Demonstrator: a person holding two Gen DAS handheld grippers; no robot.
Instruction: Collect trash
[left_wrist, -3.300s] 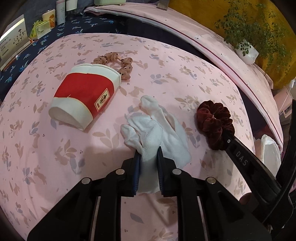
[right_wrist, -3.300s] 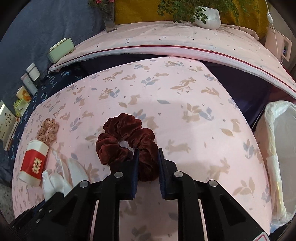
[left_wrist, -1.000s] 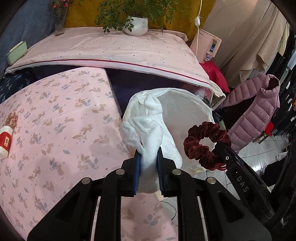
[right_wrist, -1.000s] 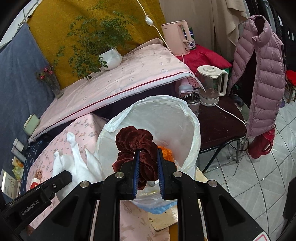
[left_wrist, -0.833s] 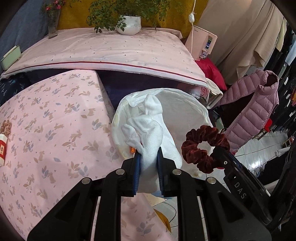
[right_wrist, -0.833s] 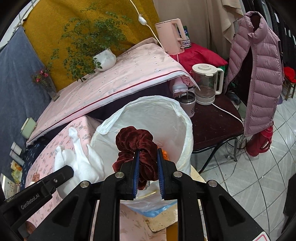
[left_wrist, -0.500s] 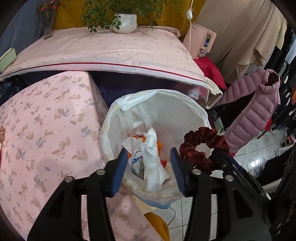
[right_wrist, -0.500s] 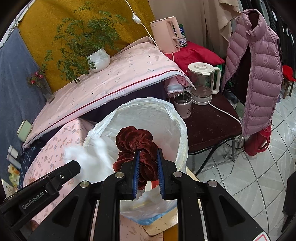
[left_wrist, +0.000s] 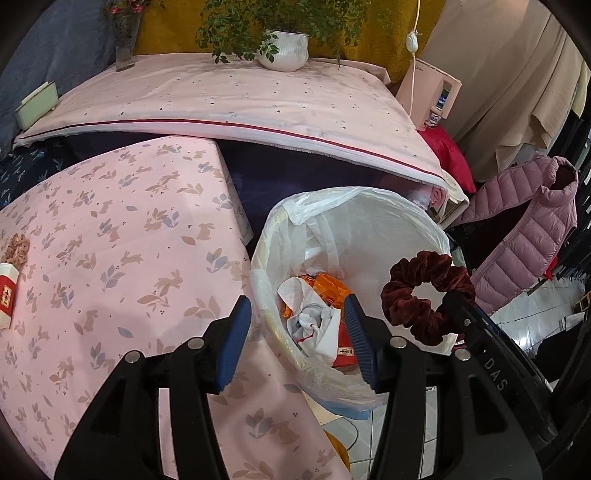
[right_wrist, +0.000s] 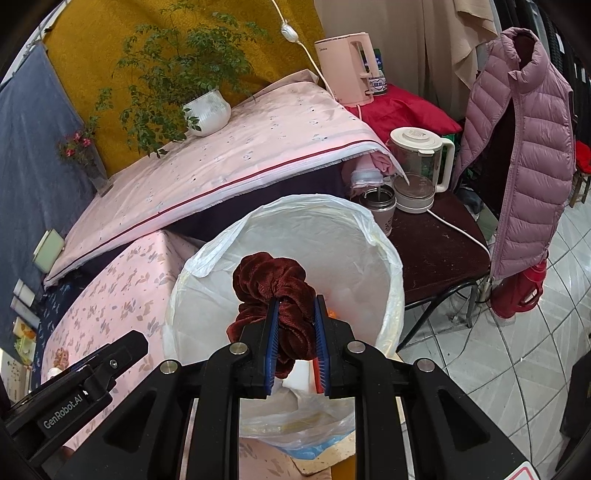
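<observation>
A trash bin lined with a white plastic bag (left_wrist: 373, 218) stands beside the pink floral table (left_wrist: 110, 236). My left gripper (left_wrist: 295, 332) is open and empty above the bin's near rim. The white crumpled tissue (left_wrist: 314, 321) lies inside the bin on orange and red rubbish. My right gripper (right_wrist: 293, 332) is shut on a dark red velvet scrunchie (right_wrist: 273, 288) and holds it over the bin (right_wrist: 295, 229). The scrunchie also shows in the left wrist view (left_wrist: 424, 295). A red and white paper cup (left_wrist: 7, 295) and a pink scrunchie (left_wrist: 16, 247) lie at the table's left edge.
A second pink-covered table (left_wrist: 221, 99) with a potted plant (left_wrist: 282, 51) stands behind. A dark side table (right_wrist: 436, 236) holds a glass kettle (right_wrist: 417, 173) and a cup. A pink puffer jacket (right_wrist: 524, 147) hangs at the right. Tiled floor lies at the right.
My left gripper opened and the white tissue dropped into the bin. My right gripper keeps the dark red scrunchie over the bin.
</observation>
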